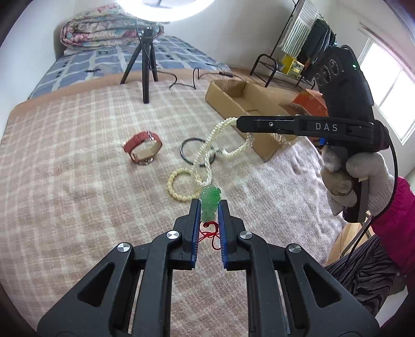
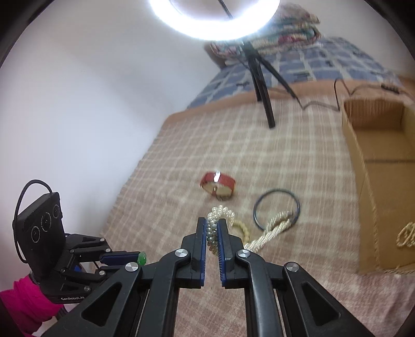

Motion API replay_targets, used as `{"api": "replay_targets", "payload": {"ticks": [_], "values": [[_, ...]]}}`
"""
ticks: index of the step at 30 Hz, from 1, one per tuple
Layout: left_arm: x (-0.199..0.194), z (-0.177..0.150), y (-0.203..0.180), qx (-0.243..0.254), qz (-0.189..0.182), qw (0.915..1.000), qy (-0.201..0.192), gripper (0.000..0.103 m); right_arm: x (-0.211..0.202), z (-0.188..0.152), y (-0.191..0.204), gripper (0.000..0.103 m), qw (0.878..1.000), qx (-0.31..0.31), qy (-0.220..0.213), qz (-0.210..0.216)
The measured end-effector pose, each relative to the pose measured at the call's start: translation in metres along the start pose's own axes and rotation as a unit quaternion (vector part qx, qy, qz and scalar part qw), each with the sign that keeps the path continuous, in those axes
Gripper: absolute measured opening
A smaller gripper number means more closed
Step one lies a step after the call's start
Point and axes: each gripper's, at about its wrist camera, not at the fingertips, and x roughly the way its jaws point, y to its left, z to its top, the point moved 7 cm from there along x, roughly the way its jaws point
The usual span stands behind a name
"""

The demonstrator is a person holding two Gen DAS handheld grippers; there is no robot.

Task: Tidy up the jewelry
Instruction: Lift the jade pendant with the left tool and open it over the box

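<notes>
The left hand-held gripper (image 1: 209,207) pinches a green pendant (image 1: 209,201) between its blue pads, a red cord (image 1: 210,234) dangling below it. From the pendant a pearl necklace (image 1: 207,153) of several twisted strands runs up to the right hand-held gripper (image 1: 240,123), which clamps the strands near their other end; in the right wrist view the pearls (image 2: 215,228) sit bunched between its pressed-together pads. The necklace hangs above the bed (image 1: 77,168), stretched between the two tools. A gloved hand (image 1: 360,181) with a pink sleeve holds the right tool.

On the checked blanket below lie a red-strapped watch (image 1: 142,150), a thin dark bangle (image 1: 197,153) and a cream bead bracelet (image 1: 181,184), each near the others. Just beside them, to the right, stands an open cardboard box (image 1: 233,98); part of the pearl rope drapes toward its front corner. Farther back a black tripod (image 1: 145,64) carries a lit ring lamp (image 2: 215,23), and a folded quilt (image 1: 109,31) rests at the head of the bed.
</notes>
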Motion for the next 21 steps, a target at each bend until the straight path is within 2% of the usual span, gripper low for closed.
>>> {"api": "replay_targets", "payload": {"ticks": [5, 9, 15, 21], "values": [[-0.019, 0.020, -0.003, 0.000, -0.001, 0.9995, -0.031, 0.012, -0.024, 0.015, 0.015, 0.005, 0.999, -0.022, -0.038, -0.029], [-0.028, 0.036, -0.009, 0.003, -0.003, 0.9987, -0.050, 0.012, -0.046, 0.028, 0.011, 0.005, 0.997, -0.018, -0.069, -0.039], [-0.030, 0.055, -0.020, 0.014, -0.005, 0.9979, -0.062, 0.012, -0.081, 0.045, 0.001, 0.005, 0.993, -0.017, -0.106, -0.053], [-0.023, 0.076, -0.036, 0.026, -0.013, 0.9972, -0.068, 0.012, -0.110, 0.062, -0.013, 0.005, 0.988, -0.024, -0.126, -0.083]]}}
